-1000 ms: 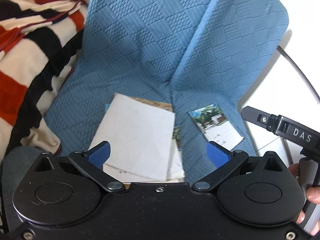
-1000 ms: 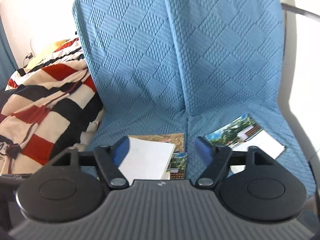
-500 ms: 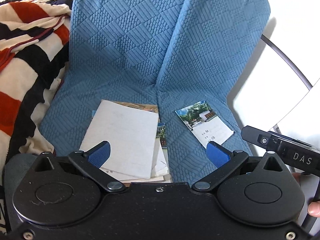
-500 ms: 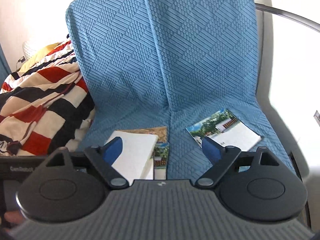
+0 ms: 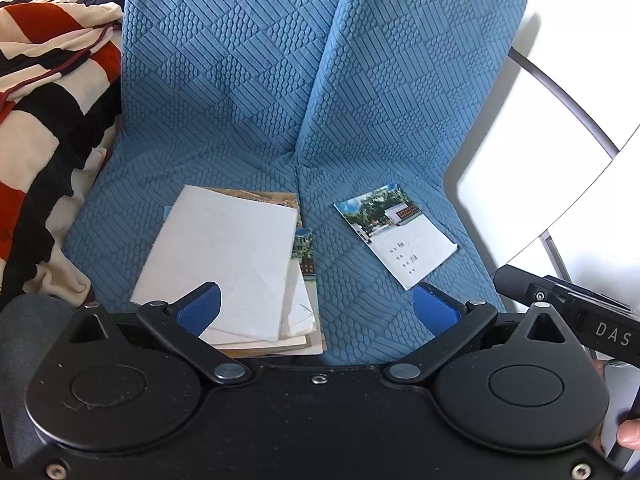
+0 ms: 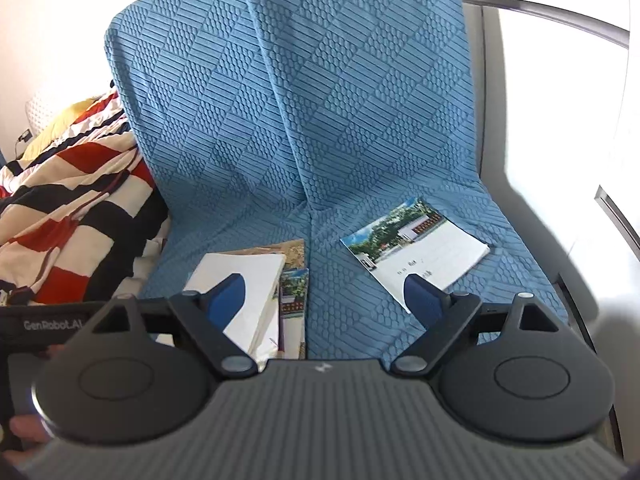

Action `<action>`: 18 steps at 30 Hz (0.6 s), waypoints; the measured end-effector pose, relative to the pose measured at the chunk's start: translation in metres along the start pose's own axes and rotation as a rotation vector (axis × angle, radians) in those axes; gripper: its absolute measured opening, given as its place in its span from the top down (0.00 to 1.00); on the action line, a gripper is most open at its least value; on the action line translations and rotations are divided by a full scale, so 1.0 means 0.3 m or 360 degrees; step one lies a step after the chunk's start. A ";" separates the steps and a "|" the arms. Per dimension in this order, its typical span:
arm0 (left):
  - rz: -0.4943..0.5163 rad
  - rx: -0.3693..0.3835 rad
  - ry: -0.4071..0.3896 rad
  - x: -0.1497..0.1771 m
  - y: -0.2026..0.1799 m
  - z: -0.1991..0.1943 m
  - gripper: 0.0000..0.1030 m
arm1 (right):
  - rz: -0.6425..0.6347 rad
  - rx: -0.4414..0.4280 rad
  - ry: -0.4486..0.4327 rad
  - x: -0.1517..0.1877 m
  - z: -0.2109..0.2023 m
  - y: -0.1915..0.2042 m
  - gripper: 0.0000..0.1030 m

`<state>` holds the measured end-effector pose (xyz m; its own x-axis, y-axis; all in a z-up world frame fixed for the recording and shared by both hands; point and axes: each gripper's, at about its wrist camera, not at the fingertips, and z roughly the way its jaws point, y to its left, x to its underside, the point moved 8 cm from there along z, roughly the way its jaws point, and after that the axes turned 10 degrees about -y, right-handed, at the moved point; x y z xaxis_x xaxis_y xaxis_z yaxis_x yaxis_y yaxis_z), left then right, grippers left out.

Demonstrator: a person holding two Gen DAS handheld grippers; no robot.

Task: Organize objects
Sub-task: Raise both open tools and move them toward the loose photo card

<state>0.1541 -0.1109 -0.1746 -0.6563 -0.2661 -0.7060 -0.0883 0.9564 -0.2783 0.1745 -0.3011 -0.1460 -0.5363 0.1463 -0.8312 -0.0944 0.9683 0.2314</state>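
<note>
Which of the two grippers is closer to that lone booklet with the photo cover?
The right. The right gripper hangs over the seat with one fingertip overlapping the lone booklet. The left gripper sits nearer the stack of booklets, its fingertips short of the lone one.

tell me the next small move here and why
Probably ease the right claw forward and down onto the near edge of the lone booklet. It lies apart from the stack on the blue chair cover. The right claw has just been opening, with nothing between its fingers, and the booklet sits just ahead of its right finger. The left claw is open and empty too.
</note>
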 end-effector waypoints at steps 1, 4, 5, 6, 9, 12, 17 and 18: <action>0.0004 0.0001 0.0000 0.003 -0.008 0.001 0.01 | 0.0004 0.0004 0.0003 0.005 -0.001 -0.007 0.15; 0.0014 0.0012 0.0005 0.011 -0.028 0.005 0.01 | 0.0022 0.0014 0.0010 0.016 -0.006 -0.032 0.15; 0.0020 0.0014 0.0005 0.013 -0.035 0.007 0.01 | 0.0030 0.0019 0.0012 0.019 -0.008 -0.040 0.15; 0.0025 0.0012 0.0005 0.015 -0.043 0.009 0.01 | 0.0036 0.0021 0.0012 0.022 -0.011 -0.048 0.15; 0.0033 0.0018 0.0013 0.022 -0.064 0.016 0.01 | 0.0047 0.0031 0.0009 0.026 -0.018 -0.068 0.15; 0.0042 0.0022 0.0018 0.029 -0.081 0.023 0.01 | 0.0053 0.0039 0.0004 0.027 -0.023 -0.088 0.15; 0.0058 0.0027 0.0031 0.044 -0.112 0.041 0.01 | 0.0071 0.0056 -0.0003 0.036 -0.030 -0.124 0.15; 0.0065 0.0017 0.0038 0.047 -0.118 0.046 0.01 | 0.0075 0.0062 -0.0002 0.039 -0.030 -0.133 0.15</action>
<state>0.1583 -0.1503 -0.1838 -0.6769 -0.2236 -0.7013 -0.0529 0.9651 -0.2567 0.1644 -0.3399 -0.1604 -0.5386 0.1920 -0.8204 -0.0365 0.9675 0.2504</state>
